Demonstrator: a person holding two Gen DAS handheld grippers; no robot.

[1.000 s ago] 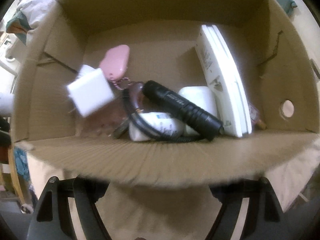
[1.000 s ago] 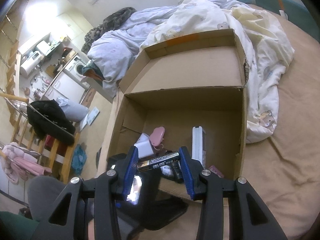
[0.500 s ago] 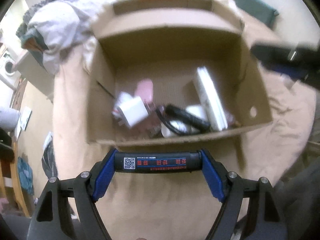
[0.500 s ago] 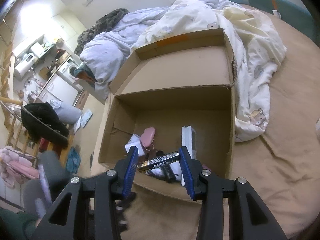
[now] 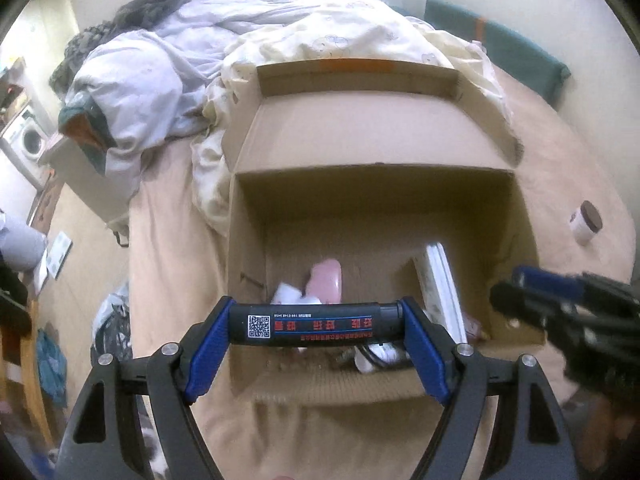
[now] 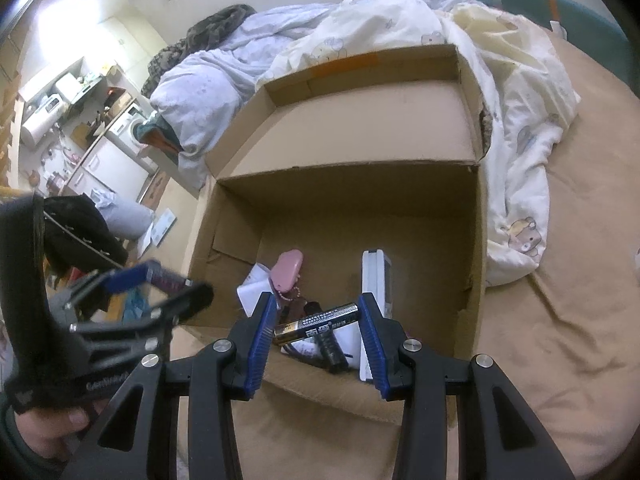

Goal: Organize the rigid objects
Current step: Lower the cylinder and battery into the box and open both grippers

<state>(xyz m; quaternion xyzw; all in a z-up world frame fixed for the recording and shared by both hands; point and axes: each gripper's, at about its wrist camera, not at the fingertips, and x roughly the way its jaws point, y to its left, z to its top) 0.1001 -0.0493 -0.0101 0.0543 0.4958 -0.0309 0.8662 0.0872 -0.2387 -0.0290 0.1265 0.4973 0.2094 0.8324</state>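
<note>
An open cardboard box (image 5: 372, 152) (image 6: 360, 140) stands on the bed. Inside lie a pink case (image 5: 326, 280) (image 6: 286, 270), a white charger (image 6: 254, 288), a white flat device (image 5: 438, 284) (image 6: 374, 280) and a black flashlight (image 6: 330, 346). My left gripper (image 5: 314, 326) is shut on a black marker with a QR label (image 5: 312, 326), held crosswise above the box's near wall. My right gripper (image 6: 316, 322) is shut on a black and gold battery (image 6: 316, 322), also over the near wall. Each gripper shows at the edge of the other's view (image 5: 568, 320) (image 6: 132, 308).
A rumpled white and blue duvet (image 5: 168, 72) (image 6: 400, 32) lies behind and beside the box. A small jar with a dark lid (image 5: 586, 222) lies on the tan sheet (image 6: 560, 320) right of the box. The bed's left edge drops to a cluttered floor (image 6: 120, 184).
My left gripper has pulled back and up from deep inside the box, now holding the black marker above the near wall. My right gripper has moved slightly closer with the battery.
</note>
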